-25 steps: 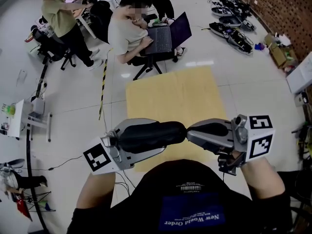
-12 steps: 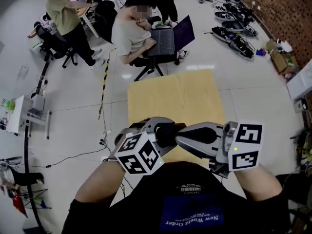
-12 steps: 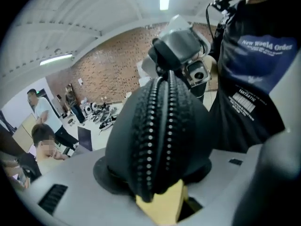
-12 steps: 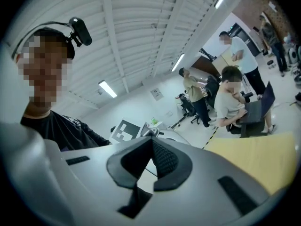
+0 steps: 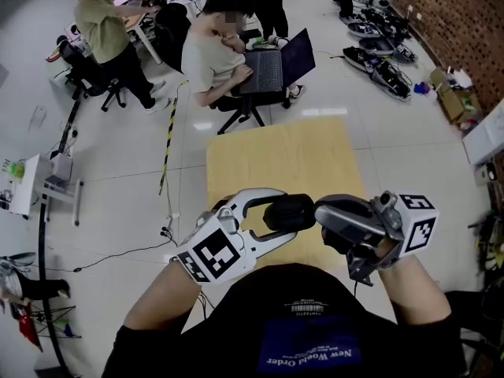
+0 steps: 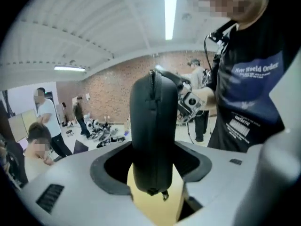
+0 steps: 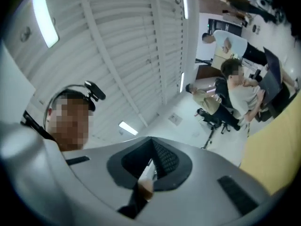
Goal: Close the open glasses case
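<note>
Fingers [image 6: 70,187] of the left gripper [image 6: 153,171] stood partly apart and squeezed the black glasses case [image 6: 153,121] between them. The case stuck out past the fingers, and its zip line faced that gripper's camera. On that side the two halves lay together, and I saw no gap.

The right gripper [image 7: 148,173] had its fingers pressed tight together on a small thin tab [image 7: 146,181]. It looked like the zip pull, but I could not be sure. In the head view its tips met the end of the case that was away from the left gripper. So both grippers were at the same case.

The case hung in the air over the near edge of the yellow table [image 5: 276,148] and did not rest on it. Past the far edge of the table, a person [image 5: 206,53] sat with a laptop [image 5: 272,68].

I think the step in hand was zipping the case shut, and it looked nearly done. The next move calls for the left gripper to hold the case steady. The right gripper should pull the tab along the zip line to its end, and not pull away from the case.
</note>
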`<state>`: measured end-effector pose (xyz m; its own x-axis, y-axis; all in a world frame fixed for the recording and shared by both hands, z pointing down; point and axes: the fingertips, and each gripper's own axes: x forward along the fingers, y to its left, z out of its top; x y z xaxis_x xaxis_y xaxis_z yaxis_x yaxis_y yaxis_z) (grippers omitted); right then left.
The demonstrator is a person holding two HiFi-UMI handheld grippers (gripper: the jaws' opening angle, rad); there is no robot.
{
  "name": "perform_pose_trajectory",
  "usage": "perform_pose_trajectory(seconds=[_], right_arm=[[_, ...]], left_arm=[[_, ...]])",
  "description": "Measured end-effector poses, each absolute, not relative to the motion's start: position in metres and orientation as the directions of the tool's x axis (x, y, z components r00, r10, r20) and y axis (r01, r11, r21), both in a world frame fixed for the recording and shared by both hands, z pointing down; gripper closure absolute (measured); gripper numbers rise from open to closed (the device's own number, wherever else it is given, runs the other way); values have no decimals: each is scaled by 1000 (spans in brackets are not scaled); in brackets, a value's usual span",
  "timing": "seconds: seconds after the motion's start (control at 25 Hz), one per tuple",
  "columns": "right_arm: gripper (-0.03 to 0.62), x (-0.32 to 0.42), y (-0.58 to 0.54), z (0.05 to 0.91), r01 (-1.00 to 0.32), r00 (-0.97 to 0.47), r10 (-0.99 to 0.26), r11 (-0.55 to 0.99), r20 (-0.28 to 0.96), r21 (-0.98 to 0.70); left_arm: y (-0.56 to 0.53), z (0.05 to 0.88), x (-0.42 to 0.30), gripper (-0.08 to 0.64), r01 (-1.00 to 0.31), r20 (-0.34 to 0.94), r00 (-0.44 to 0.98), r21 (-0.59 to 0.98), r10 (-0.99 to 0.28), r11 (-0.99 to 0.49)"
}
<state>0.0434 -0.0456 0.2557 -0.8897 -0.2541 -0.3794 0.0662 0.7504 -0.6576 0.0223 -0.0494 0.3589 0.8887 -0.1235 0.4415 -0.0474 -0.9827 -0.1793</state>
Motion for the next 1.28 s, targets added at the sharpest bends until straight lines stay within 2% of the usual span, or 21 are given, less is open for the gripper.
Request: perform_pose_trajectory(seconds=[0.12, 0.28, 0.36, 0.56, 0.64, 0.84, 1.08, 1.16, 1.28], right_arm=[[606, 59, -43, 249, 197, -828, -227, 737, -512, -646], [604, 57, -40, 250, 241, -817, -208, 725, -539, -645], [604, 53, -41, 257, 186, -847, -219, 732, -484, -656], [605, 43, -48, 279, -142, -929, -318, 775, -187, -616], [604, 37, -46, 282, -198, -936, -328, 785, -124, -587], [606, 37, -49, 296, -204, -935, -339, 753, -102, -626], [604, -9, -32, 334, -272, -959, -265, 783, 96, -560], [604, -7, -33, 334, -236, -967, -247, 774, 63, -587], [606, 20, -53, 338, -216, -953, -302, 725, -19, -654]], left_arm=[[-51, 341, 21, 319, -90, 326, 933, -203, -153, -975], [-51, 347, 25, 319, -111, 325, 927, -236, -186, -965], [-52, 357, 25, 319, -102, 379, 907, -228, -185, -968], [-67, 387, 9, 319, -80, 617, 736, -327, -277, -942], [-69, 392, 4, 319, -69, 660, 690, -351, -299, -934], [-66, 408, 3, 319, -74, 670, 696, -290, -257, -954], [-58, 459, 1, 319, 41, 817, 505, -346, -279, -937], [-54, 460, 7, 319, 38, 807, 544, -298, -230, -954], [-62, 458, 9, 319, -37, 711, 683, -195, -167, -980]])
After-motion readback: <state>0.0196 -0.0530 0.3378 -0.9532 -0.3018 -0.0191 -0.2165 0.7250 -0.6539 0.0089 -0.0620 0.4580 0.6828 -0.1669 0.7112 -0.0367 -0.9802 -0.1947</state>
